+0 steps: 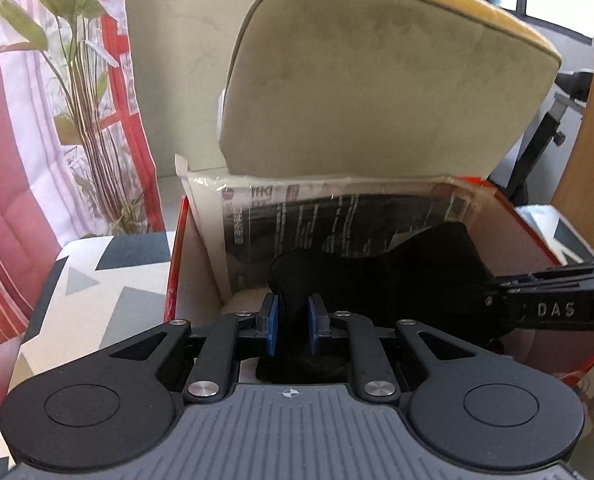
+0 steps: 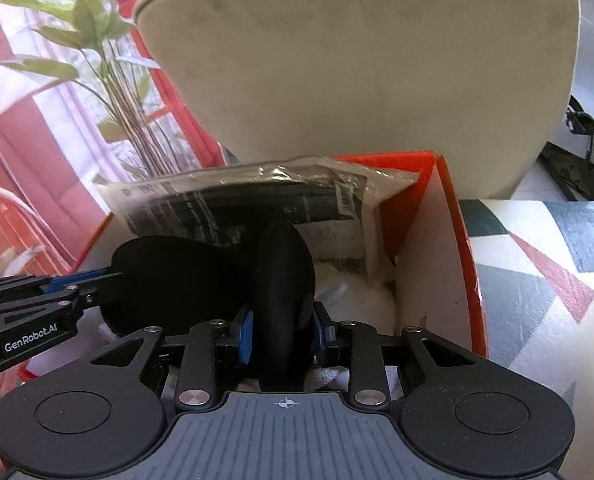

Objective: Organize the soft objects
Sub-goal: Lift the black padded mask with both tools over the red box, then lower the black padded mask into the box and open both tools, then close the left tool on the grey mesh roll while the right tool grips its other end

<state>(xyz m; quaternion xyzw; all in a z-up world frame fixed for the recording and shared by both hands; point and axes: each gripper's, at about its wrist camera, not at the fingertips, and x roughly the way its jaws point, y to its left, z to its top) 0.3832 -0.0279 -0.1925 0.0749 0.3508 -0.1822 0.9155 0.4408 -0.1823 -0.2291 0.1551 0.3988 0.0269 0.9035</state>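
Observation:
A black soft pad hangs over an open orange box. My left gripper is shut on one end of the pad. My right gripper is shut on the other end of the same black pad. The right gripper enters the left wrist view at the right edge. The left gripper enters the right wrist view at the left. A clear plastic bag with black contents leans inside the box against its far wall. White soft stuff lies at the bottom of the orange box.
The box stands on a seat with a grey, white and red triangle pattern. A beige chair back rises right behind the box. A potted plant and red-and-white curtains stand at the left.

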